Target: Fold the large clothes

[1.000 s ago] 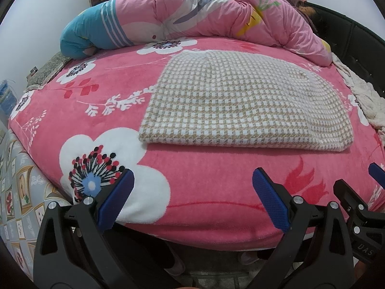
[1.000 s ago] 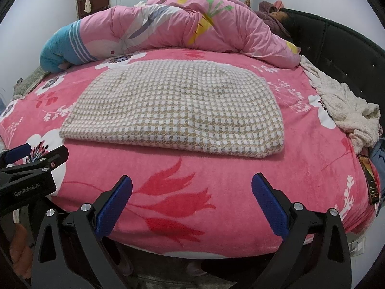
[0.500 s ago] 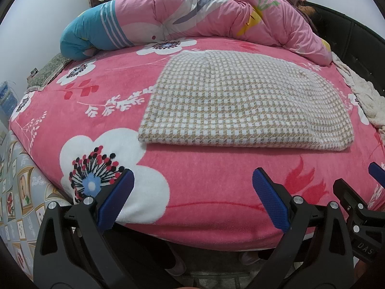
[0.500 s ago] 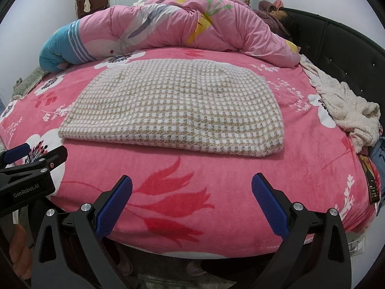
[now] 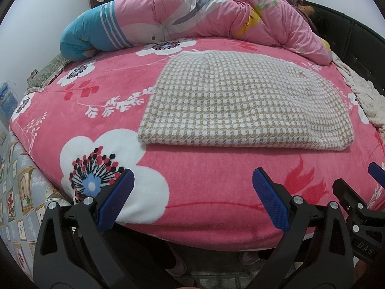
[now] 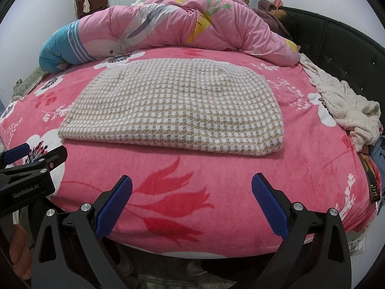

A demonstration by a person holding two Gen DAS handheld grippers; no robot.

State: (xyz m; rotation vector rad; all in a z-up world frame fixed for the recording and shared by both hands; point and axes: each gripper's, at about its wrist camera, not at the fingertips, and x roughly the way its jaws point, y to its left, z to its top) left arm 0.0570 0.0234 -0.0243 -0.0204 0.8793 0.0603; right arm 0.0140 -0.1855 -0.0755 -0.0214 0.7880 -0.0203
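1. Checked garment (image 5: 243,101) lies flat in the middle of the bed (image 5: 204,180), on the pink floral blanket, already doubled over: thick rounded fold along the near edge, far edge just short of the rolled quilt (image 5: 192,16)
2. Handling, judged: knit or woven, beige and white, soft and limp, fairly thick, moderate weight; will drape and sag once lifted; plush blanket beneath probably grips it, so lift rather than drag
3. Hold points, judged: the two near corners of the folded edge, left corner (image 5: 144,139) and right corner (image 6: 276,147), pinching through all layers
4. Left gripper (image 5: 192,197): tongs spread wide, empty, held at the bed's near edge, pointing across the bed, well short of the garment
5. Right gripper (image 6: 192,197): same, tongs wide apart, holding nothing, alongside the left, level with it
6. Cream fleece (image 6: 346,106) heaped by the headboard, apart from the garment
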